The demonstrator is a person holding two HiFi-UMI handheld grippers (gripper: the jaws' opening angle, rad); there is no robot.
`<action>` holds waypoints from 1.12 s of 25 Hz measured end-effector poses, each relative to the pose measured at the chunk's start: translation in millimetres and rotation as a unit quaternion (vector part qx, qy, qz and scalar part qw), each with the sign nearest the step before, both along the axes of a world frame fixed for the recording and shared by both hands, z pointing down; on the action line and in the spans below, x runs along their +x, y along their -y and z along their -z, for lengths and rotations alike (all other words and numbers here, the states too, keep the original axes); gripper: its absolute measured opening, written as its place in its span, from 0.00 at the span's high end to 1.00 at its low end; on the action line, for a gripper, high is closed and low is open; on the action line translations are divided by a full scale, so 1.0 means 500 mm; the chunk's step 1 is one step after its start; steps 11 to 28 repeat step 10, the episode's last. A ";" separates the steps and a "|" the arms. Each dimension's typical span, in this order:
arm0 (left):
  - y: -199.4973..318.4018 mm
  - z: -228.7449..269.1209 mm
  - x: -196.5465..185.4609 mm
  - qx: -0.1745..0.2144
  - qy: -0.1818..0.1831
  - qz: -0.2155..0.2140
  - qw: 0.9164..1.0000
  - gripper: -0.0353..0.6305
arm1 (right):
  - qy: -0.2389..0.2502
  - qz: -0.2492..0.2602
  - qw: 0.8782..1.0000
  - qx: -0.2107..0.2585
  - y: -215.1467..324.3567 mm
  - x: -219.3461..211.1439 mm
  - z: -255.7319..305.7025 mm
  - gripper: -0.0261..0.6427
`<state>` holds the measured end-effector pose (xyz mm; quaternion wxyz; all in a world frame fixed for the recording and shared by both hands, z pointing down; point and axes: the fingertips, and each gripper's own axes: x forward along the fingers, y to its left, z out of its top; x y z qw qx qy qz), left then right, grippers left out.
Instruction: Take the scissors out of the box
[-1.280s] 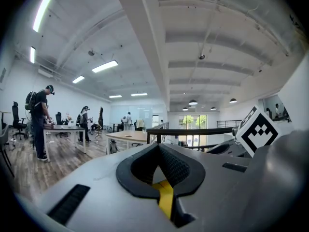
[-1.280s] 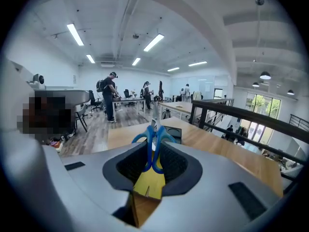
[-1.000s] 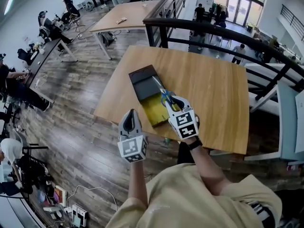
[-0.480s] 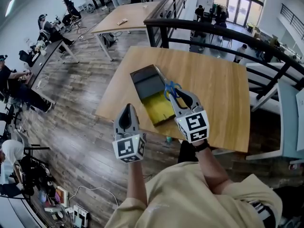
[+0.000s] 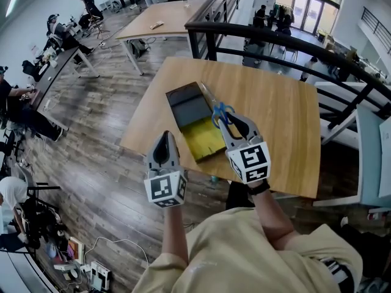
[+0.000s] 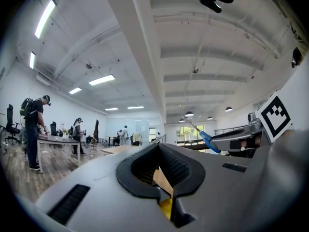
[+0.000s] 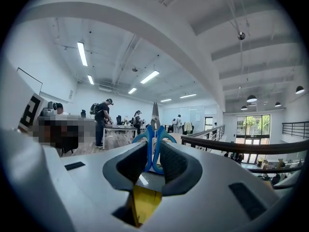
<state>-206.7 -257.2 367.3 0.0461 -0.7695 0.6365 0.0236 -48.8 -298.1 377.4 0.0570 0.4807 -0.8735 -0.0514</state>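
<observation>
Open-plan hall with a wood-plank floor point(image 5: 91, 121). Head view shows two light wooden tables: one square-topped table point(image 5: 281, 108) mid-frame and a second long table point(image 5: 165, 17) at the top, past one black metal railing point(image 5: 201, 27). Several people along the left edge, too small to count. One flat rectangular box point(image 5: 186, 105) lies open on the square table near its left edge, dark grey half toward the top of the frame, yellow half toward the bottom. One pair of blue-handled scissors point(image 5: 219, 110), not in the box: it's in the air over the box's right edge, just right of frame centre, blades pointing to the top of the frame. Two grippers, each with one marker cube. Right gripper point(image 5: 228, 119) has its jaws clamped on the two blue handle loops point(image 7: 148, 146), blade tip sticking straight out past the jaws. Left gripper point(image 5: 163, 139) sits lower left of the box, off the table edge and apart from it, over the floor; jaw tips meet at the front with nothing between them point(image 6: 158, 170). Left gripper view also catches the scissors point(image 6: 208, 140) at its right edge, clear of the tabletop.
</observation>
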 end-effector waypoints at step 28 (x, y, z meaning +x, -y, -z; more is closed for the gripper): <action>0.067 -0.061 -0.036 -0.024 -0.020 0.010 0.999 0.93 | -0.029 0.010 0.999 -0.039 0.072 -0.036 -0.080 0.84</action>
